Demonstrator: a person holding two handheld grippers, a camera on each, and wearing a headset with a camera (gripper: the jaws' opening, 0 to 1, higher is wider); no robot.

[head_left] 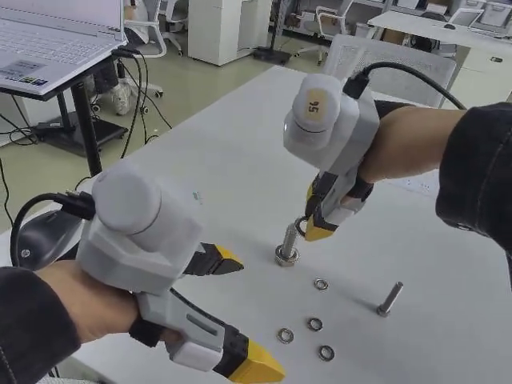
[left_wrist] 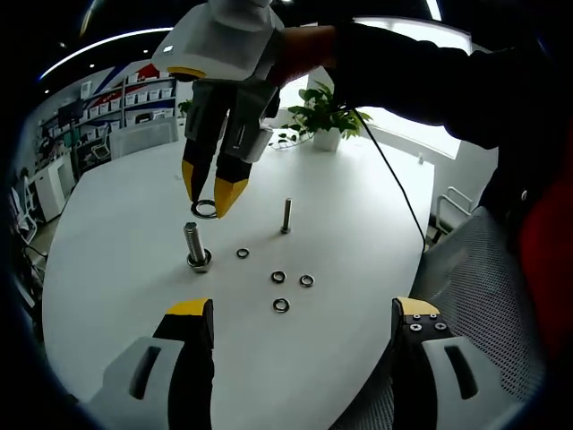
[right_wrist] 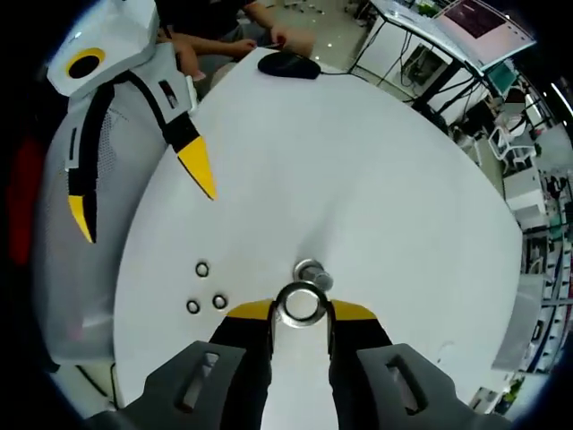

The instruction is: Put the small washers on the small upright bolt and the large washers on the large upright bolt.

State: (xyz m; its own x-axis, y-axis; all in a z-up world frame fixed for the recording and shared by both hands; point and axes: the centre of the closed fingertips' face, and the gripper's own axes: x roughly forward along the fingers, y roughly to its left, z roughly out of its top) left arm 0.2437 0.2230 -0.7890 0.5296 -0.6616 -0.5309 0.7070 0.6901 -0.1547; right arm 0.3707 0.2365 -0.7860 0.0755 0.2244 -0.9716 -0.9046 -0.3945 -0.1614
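The right tongs (head_left: pixel 312 230) are clamped on a large washer (right_wrist: pixel 300 303), gripping it by the rim on both sides and leaving the hole free. They hold it just above and a touch to the right of the large bolt (head_left: pixel 287 242), which stands upright in the middle of the white surface (head_left: pixel 240 160). The washer is not yet over the thread.

From here I'd say the job is to level the ring and bring its hole squarely over the bolt tip. Then lower it until the thread pokes through, and only then let go. Released off-centre, it would likely glance off and roll.

There is a wider collar at the bolt's foot, which may be its head or a washer already seated; I can't tell from where I stand. The left tongs (head_left: pixel 242 314) wait at the near left, spread wide and holding nothing. Four small washers (head_left: pixel 315 324) lie loose to the near right, beside the small bolt (head_left: pixel 390 298).
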